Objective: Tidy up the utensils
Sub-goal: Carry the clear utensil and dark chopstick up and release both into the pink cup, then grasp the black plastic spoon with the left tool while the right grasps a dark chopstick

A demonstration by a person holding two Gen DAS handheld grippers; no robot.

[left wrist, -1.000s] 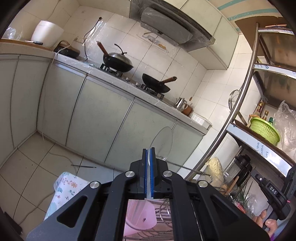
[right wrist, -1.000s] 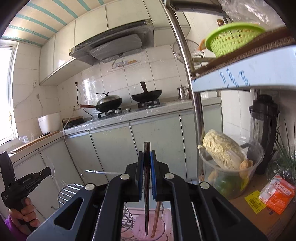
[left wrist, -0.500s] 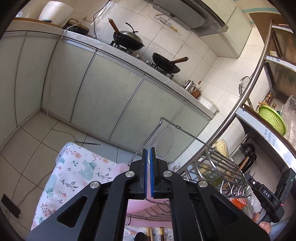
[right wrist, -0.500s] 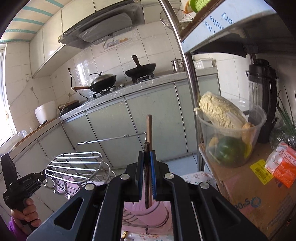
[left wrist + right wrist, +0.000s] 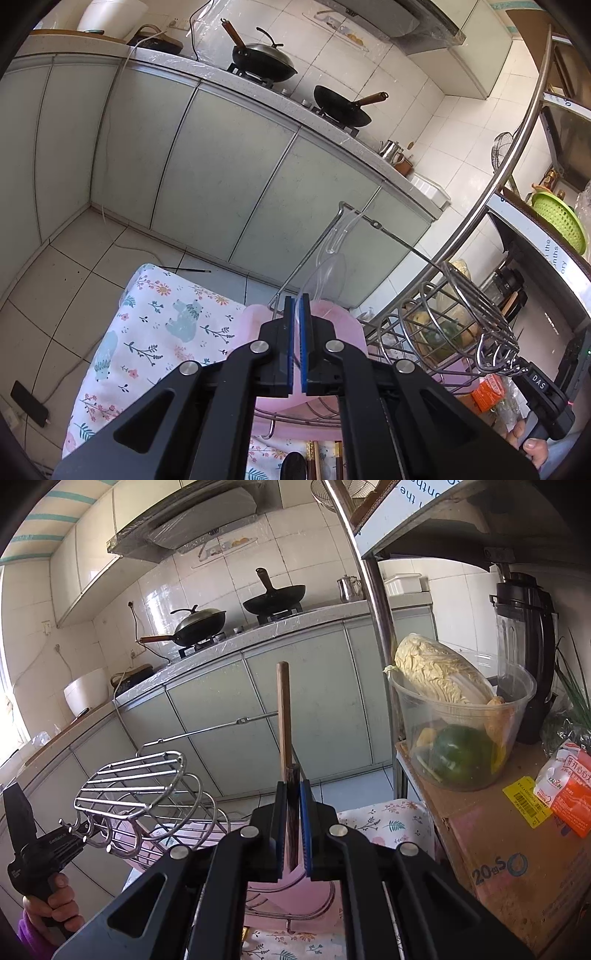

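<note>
My left gripper (image 5: 297,301) is shut on a clear plastic spoon (image 5: 330,258) that sticks up and forward, above the pink tray (image 5: 343,325) of the wire dish rack (image 5: 458,314). My right gripper (image 5: 292,786) is shut on a pair of chopsticks, one dark (image 5: 291,812) and one light brown (image 5: 283,716) that rises above the fingers. It hovers over the same rack (image 5: 147,782) and pink tray (image 5: 288,893). More utensils (image 5: 314,461) lie on the floral cloth below.
The floral tablecloth (image 5: 162,332) covers the table. A cardboard box (image 5: 498,849) with a tub of cabbage (image 5: 454,716) and a blender (image 5: 524,646) stands right. Kitchen cabinets (image 5: 221,177) with woks lie beyond. A steel shelf pole (image 5: 376,590) rises close by.
Both grippers have tilted and moved down toward the rack and table, each still holding its utensil. The light chopstick now stands higher above the right fingers.
</note>
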